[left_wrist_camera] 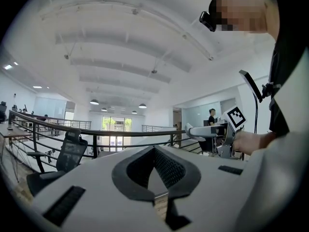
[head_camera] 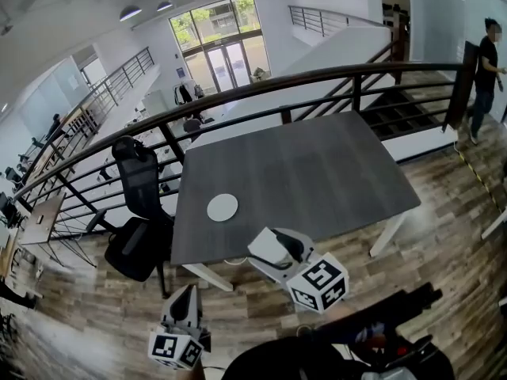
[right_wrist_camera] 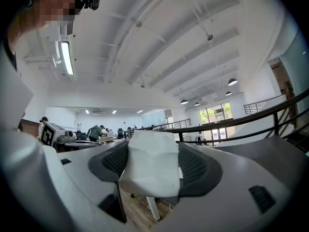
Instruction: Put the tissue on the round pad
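The round white pad lies near the front left of the dark grey table. My right gripper hovers at the table's front edge, just right of the pad and nearer to me, shut on a white tissue pack. In the right gripper view the tissue pack fills the gap between the jaws of the right gripper. My left gripper hangs lower left, over the floor short of the table. Its tips meet in the left gripper view, so the left gripper is shut with nothing in it.
A black office chair stands at the table's left side. A dark railing runs behind the table, with a drop to a lower floor beyond. A person stands at the far right by the stairs. Wood floor surrounds the table.
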The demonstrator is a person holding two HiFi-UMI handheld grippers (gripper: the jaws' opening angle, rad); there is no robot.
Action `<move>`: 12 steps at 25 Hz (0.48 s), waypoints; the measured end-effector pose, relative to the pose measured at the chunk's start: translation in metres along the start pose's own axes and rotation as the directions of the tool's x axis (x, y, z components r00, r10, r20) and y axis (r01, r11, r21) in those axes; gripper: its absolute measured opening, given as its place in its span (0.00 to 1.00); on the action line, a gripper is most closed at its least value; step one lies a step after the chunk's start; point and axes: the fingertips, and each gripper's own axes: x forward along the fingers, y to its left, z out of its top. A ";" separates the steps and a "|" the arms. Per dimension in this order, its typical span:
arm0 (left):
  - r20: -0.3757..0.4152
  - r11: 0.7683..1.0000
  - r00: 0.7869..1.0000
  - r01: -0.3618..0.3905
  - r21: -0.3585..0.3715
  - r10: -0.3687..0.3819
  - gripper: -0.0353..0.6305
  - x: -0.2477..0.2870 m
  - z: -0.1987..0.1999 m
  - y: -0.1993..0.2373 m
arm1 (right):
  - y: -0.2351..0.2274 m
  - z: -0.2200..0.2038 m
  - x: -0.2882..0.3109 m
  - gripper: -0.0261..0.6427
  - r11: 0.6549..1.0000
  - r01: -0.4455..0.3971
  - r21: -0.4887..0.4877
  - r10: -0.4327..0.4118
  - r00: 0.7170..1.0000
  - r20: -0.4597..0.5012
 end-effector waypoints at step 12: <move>-0.042 0.999 0.999 0.034 0.029 -0.032 0.06 0.056 -0.007 -0.024 | -0.056 -0.004 -0.004 0.53 1.000 0.007 0.026 -0.007 1.000 -0.002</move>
